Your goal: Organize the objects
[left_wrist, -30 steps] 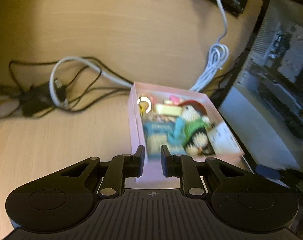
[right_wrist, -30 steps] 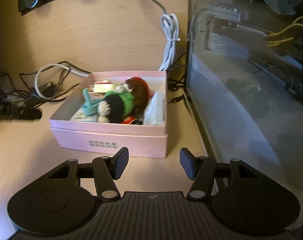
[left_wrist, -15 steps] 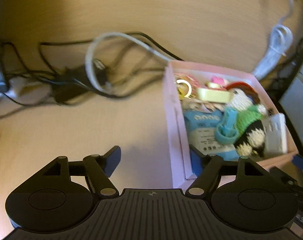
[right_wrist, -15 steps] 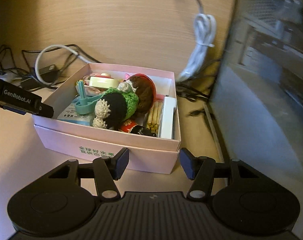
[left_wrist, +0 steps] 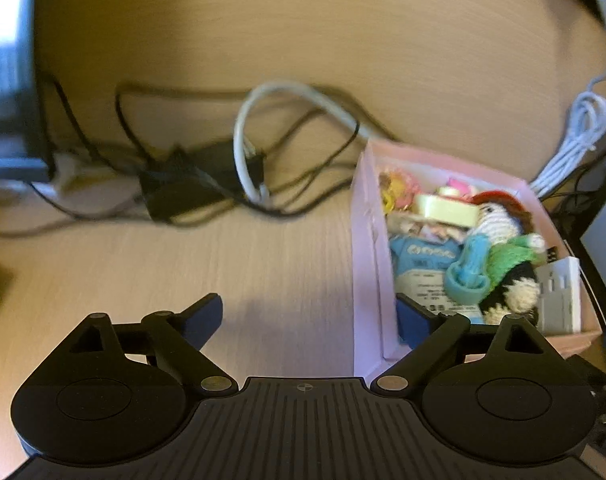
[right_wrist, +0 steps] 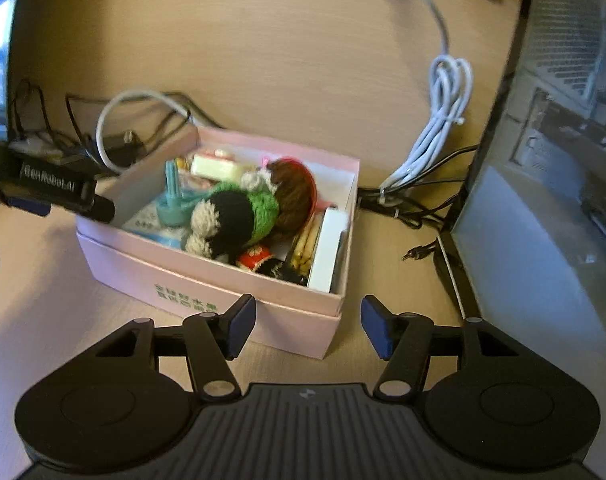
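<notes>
A pink cardboard box (right_wrist: 207, 280) sits on the wooden desk, full of small items: a crocheted doll in green and black (right_wrist: 239, 216), a teal plastic piece (right_wrist: 171, 204), a white box (right_wrist: 327, 248). In the left wrist view the box (left_wrist: 367, 240) is at the right. My left gripper (left_wrist: 309, 320) is open and straddles the box's left wall, its right finger inside the box. It also shows in the right wrist view (right_wrist: 59, 194) at the box's left wall. My right gripper (right_wrist: 307, 330) is open and empty, just in front of the box's near right corner.
A tangle of black and white cables (left_wrist: 239, 168) lies left of the box. A coiled white cable (right_wrist: 443, 120) lies behind it. A computer case with a glass side (right_wrist: 551, 184) stands close to the right. A monitor edge (left_wrist: 7, 80) is at the far left.
My left gripper opened from shut and moved left and down, so its jaws now straddle the box's left wall. My right gripper moved closer to the box's front right corner.
</notes>
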A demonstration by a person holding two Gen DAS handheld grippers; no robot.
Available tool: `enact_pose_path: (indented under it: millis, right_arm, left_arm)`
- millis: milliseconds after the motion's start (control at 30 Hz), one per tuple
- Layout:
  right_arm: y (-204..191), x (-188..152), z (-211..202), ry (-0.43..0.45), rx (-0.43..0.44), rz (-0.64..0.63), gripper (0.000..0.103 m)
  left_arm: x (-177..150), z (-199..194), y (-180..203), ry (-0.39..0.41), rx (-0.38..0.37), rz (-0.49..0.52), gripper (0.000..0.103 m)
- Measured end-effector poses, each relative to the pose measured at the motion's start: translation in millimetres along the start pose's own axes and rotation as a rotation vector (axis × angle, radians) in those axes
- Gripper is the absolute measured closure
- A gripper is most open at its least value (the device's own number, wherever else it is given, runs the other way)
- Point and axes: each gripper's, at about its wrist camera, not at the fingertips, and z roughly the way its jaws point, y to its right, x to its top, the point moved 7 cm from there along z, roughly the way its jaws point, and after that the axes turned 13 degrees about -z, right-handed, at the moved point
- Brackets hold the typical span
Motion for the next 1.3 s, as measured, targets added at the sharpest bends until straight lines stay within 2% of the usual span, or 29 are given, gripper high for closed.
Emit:
enact_pose_path:
  millis: [67, 167, 200, 267, 400, 467, 633, 733, 833, 900, 1000, 1100, 1300]
  right_arm:
    - [1, -4, -14, 0.012, 0.010, 0.024, 0.024]
    - [-3, -20, -33, -0.002, 0.012, 0.057, 0.014]
    - [-5, -27, -38, -0.020, 0.022, 0.076, 0.011]
    - [-13, -47, -47, -0.074, 0.046, 0.134, 0.001]
    - [-31, -81, -56, -0.165, 0.080, 0.207, 0.000]
    - [-41, -94, -57, -0.195, 0.067, 0.200, 0.000]
    - [-47, -102, -56, -0.215, 0.035, 0.211, 0.000]
    - [-44, -100, -51, -0.186, 0.018, 0.203, 0.000]
    - [-39, -97, -42, -0.150, 0.025, 0.207, 0.000]
    - [-38, -95, -37, -0.126, 0.021, 0.203, 0.000]
    - [-39, -94, -32, -0.034, 0.017, 0.181, 0.000]
    - [-40, -90, -30, -0.036, 0.011, 0.185, 0.000]
    - [-41, -88, -28, -0.037, 0.006, 0.190, 0.000]
  left_arm:
    - [-6, -29, 3, 0.100, -0.010, 0.042, 0.013]
    - [-31, -70, 1, 0.183, -0.049, 0.096, 0.013]
    - [-44, -80, 0, 0.183, -0.057, 0.113, 0.013]
    - [-79, -92, -5, 0.129, -0.081, 0.148, 0.013]
    - [-132, -87, -21, -0.014, -0.083, 0.146, 0.013]
    - [-143, -83, -27, -0.037, -0.052, 0.120, 0.013]
    - [-146, -83, -23, 0.002, -0.050, 0.127, 0.013]
    - [-146, -75, -20, 0.057, -0.003, 0.153, 0.009]
    - [-142, -71, -22, 0.080, 0.006, 0.125, 0.009]
    - [-139, -67, -22, 0.086, 0.011, 0.116, 0.010]
    - [-138, -65, -21, 0.087, 0.016, 0.110, 0.009]
    - [-137, -64, -19, 0.090, 0.029, 0.103, 0.009]
    - [-139, -61, -7, 0.077, -0.016, 0.151, 0.008]
